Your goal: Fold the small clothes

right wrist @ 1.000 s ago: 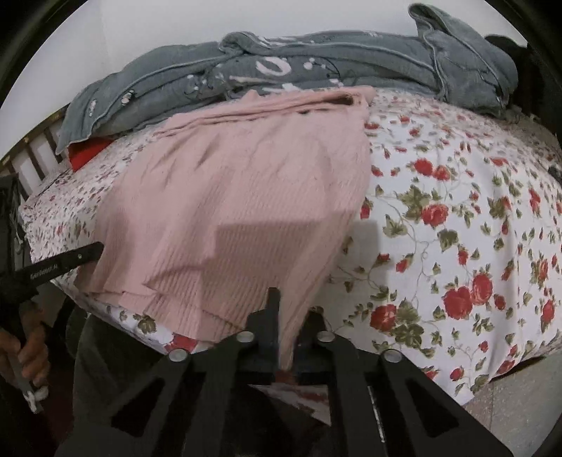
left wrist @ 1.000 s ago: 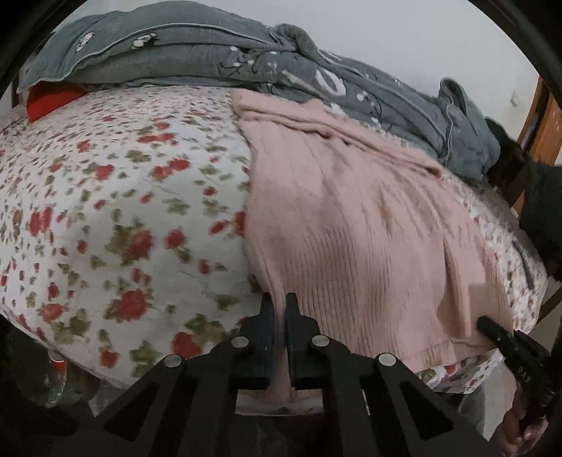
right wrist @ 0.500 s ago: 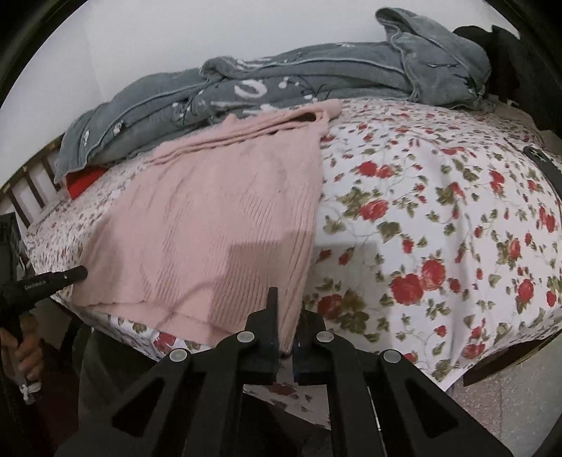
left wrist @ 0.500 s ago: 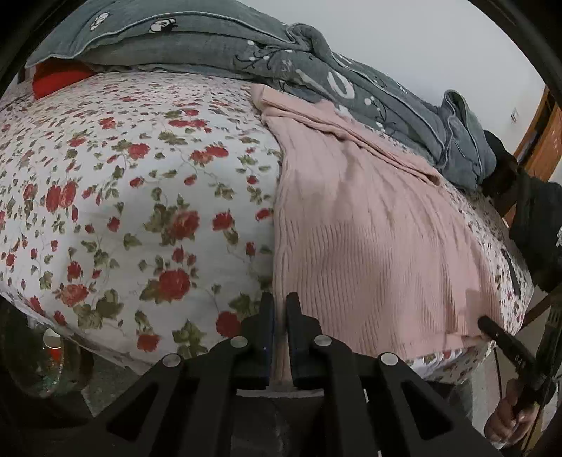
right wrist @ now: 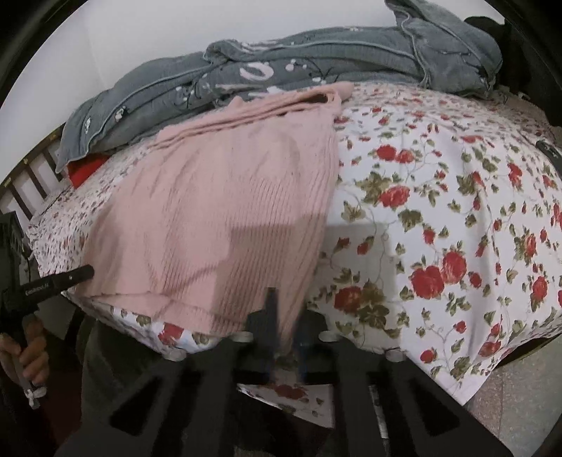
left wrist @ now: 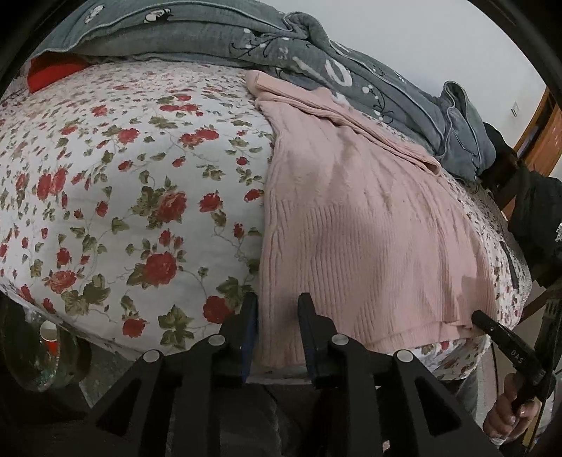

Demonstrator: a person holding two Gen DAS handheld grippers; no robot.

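Note:
A pink ribbed sweater (left wrist: 368, 218) lies flat on the floral bedsheet (left wrist: 123, 175), its hem hanging over the near edge of the bed. My left gripper (left wrist: 277, 298) is at the hem's left corner. Its jaws are opening, and the cloth hangs loose between the parted fingers. In the right wrist view the sweater (right wrist: 217, 211) fills the left half, and my right gripper (right wrist: 286, 309), blurred, is shut on the hem's right corner. Each gripper also shows in the other's view: the right gripper (left wrist: 479, 318) and the left gripper (right wrist: 82, 272), each held by a hand.
A rumpled grey quilt (left wrist: 210, 31) runs along the far side of the bed, touching the sweater's top. Something red (left wrist: 52, 70) lies under its left end. Dark clothing (left wrist: 534, 211) and wooden furniture (left wrist: 541, 140) stand at the right. Headboard slats (right wrist: 21, 190) show at the left.
The left gripper's jaws, shut on the hem before, have parted. The right gripper stays shut on its corner. Both views have shifted slightly over the bed.

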